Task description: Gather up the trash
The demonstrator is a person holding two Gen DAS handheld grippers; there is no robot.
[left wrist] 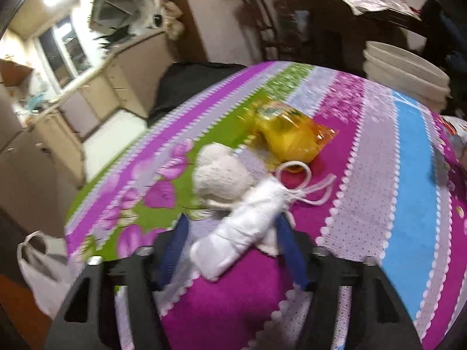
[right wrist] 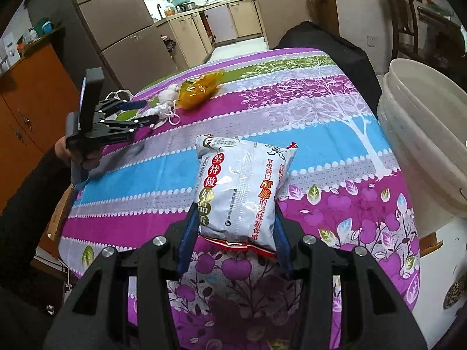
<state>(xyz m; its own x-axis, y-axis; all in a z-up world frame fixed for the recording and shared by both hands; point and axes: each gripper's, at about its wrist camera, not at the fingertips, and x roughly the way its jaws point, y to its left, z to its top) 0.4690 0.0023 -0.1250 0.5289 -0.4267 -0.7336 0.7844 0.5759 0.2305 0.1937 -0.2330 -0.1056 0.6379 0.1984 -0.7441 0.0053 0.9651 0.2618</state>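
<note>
Snack bag sits pinched in my R tool above the table. L tool is clamped on a white mask, w/ yellow wrapper beyond.

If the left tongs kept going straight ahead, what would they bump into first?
The left tongs already hold a rolled white face mask. Straight ahead, they would probably meet the crumpled white tissue wad first, with the yellow plastic wrapper just beyond it, though depth is hard to judge here.
</note>
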